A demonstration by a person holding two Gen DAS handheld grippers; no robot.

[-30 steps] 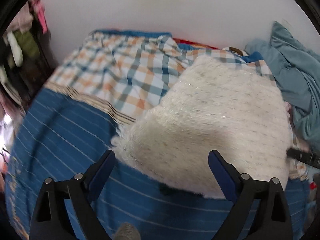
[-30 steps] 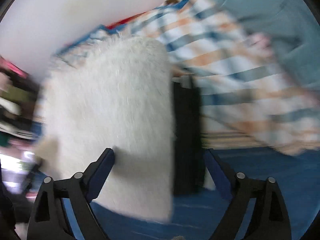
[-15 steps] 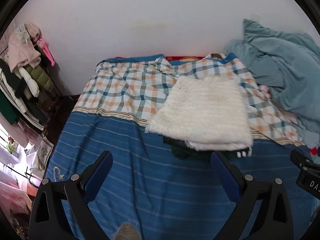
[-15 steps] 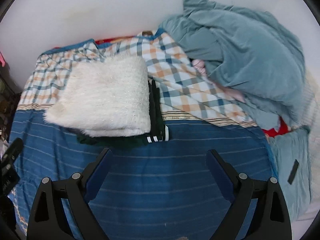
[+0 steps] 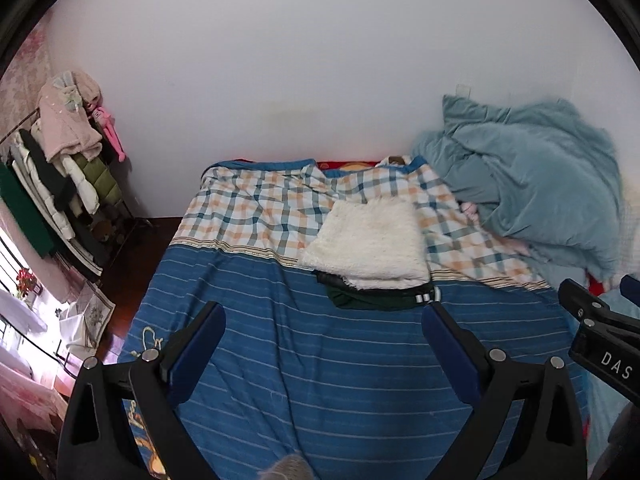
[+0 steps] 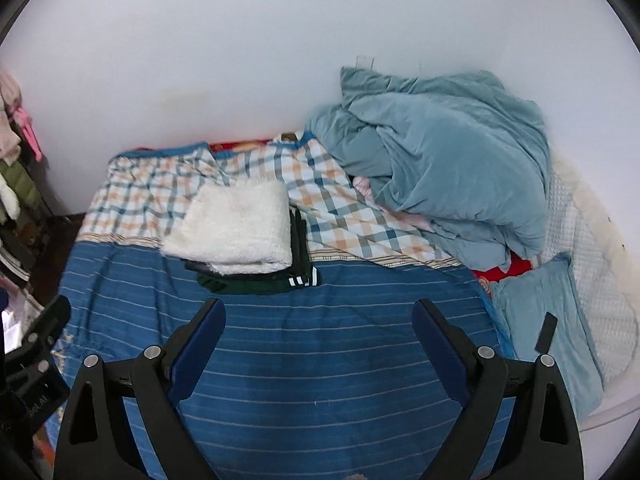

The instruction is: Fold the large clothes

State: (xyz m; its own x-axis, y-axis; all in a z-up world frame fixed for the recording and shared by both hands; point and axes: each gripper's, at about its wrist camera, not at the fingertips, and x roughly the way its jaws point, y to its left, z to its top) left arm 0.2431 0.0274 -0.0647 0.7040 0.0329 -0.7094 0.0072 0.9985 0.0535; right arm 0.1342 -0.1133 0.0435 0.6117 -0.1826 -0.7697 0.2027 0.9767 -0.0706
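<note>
A folded white fluffy garment [image 5: 370, 240] [image 6: 236, 234] lies on top of a folded dark green garment with white stripes [image 5: 376, 300] [image 6: 260, 280] in the middle of the bed. My left gripper [image 5: 322, 328] is open and empty, held well back from the stack over the blue striped sheet [image 5: 312, 360]. My right gripper [image 6: 318, 322] is open and empty, also back from the stack. The right gripper's body shows at the right edge of the left wrist view [image 5: 600, 340].
A checked sheet [image 5: 260, 212] covers the far half of the bed. A rumpled teal blanket [image 6: 440, 168] is heaped at the back right, with a teal pillow [image 6: 544, 320] near it. A clothes rack [image 5: 60, 168] stands left of the bed. A white wall is behind.
Both grippers have pulled back and up from the white garment, which was close under them one second ago. The stack now lies far ahead, untouched.
</note>
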